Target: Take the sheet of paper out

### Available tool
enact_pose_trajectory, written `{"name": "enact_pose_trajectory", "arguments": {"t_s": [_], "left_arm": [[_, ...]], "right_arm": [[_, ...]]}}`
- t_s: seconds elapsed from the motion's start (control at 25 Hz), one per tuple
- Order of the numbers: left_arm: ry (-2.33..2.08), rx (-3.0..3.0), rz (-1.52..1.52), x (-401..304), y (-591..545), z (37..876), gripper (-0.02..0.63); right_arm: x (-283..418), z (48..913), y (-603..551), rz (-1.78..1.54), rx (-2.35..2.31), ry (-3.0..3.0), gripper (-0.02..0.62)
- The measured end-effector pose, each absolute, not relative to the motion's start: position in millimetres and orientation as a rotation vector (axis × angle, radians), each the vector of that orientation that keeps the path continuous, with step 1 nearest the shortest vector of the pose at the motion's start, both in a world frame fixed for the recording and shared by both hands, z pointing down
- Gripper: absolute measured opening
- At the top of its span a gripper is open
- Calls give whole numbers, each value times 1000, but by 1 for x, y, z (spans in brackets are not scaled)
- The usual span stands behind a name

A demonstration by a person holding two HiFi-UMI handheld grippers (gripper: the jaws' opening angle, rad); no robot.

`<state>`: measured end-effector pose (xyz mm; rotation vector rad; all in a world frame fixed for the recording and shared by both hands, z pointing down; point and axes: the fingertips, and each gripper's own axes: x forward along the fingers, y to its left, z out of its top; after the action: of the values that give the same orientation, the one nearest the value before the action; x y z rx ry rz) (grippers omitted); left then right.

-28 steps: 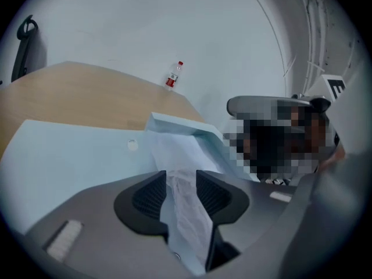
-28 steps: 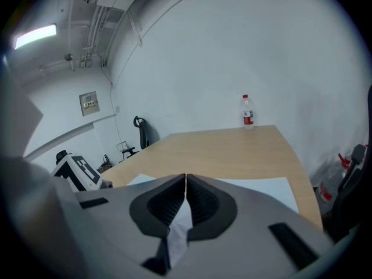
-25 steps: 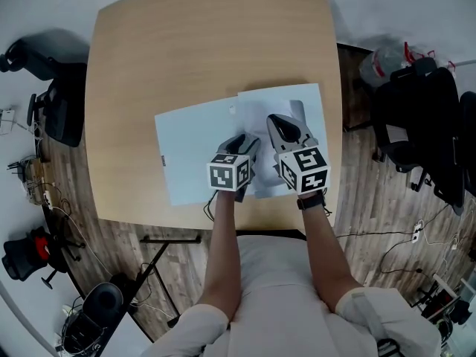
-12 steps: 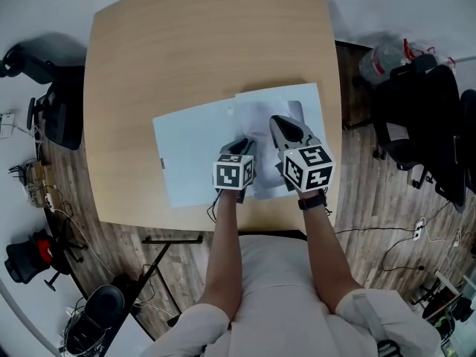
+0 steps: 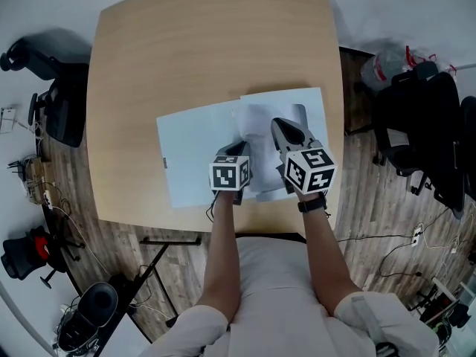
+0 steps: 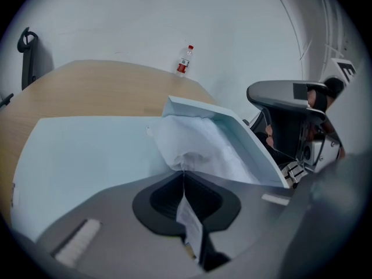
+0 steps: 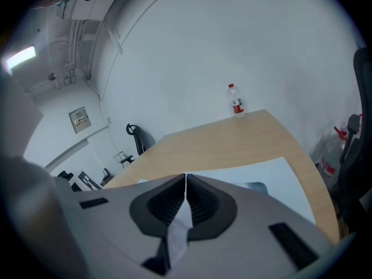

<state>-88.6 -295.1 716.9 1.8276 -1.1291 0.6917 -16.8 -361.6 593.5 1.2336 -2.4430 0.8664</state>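
Observation:
A pale blue folder (image 5: pixel 193 147) lies open on the wooden table (image 5: pixel 208 50), its right cover (image 6: pixel 244 129) lifted. A white sheet of paper (image 6: pixel 197 147) bulges out from under that cover. My left gripper (image 5: pixel 239 149) points steeply down at the sheet's near edge; its jaws are closing and their pads (image 6: pixel 174 196) pinch the crumpled paper. My right gripper (image 5: pixel 279 123) sits just to the right, shut on a thin pale edge (image 7: pixel 180 225) that looks like the folder's cover. Beyond it in the right gripper view lies the pale cover (image 7: pixel 273 173).
A small bottle (image 6: pixel 184 60) with a red label stands at the table's far edge. Black office chairs stand to the left (image 5: pixel 56 103) and right (image 5: pixel 424 125) of the table. The table's near edge (image 5: pixel 178 218) is close behind both grippers.
The left gripper's jaws have gone from wide open to pinched on the sheet's edge, and the paper has bunched up there. The right gripper has kept its place.

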Motion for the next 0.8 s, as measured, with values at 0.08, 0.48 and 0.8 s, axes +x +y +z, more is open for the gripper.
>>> {"name": "enact_pose_trajectory", "arguments": {"t_s": [0.08, 0.48, 0.8], "left_arm": [[-1149, 1818, 696, -98, -296, 716, 17], [-1242, 1789, 710, -148, -302, 706, 18], [-1298, 1743, 708, -178, -295, 704, 18]], "right_arm": [[-20, 594, -363, 862, 1224, -2447, 15], [-50, 603, -362, 862, 1147, -2456, 15], [-67, 603, -367, 857, 1116, -2477, 15]]}}
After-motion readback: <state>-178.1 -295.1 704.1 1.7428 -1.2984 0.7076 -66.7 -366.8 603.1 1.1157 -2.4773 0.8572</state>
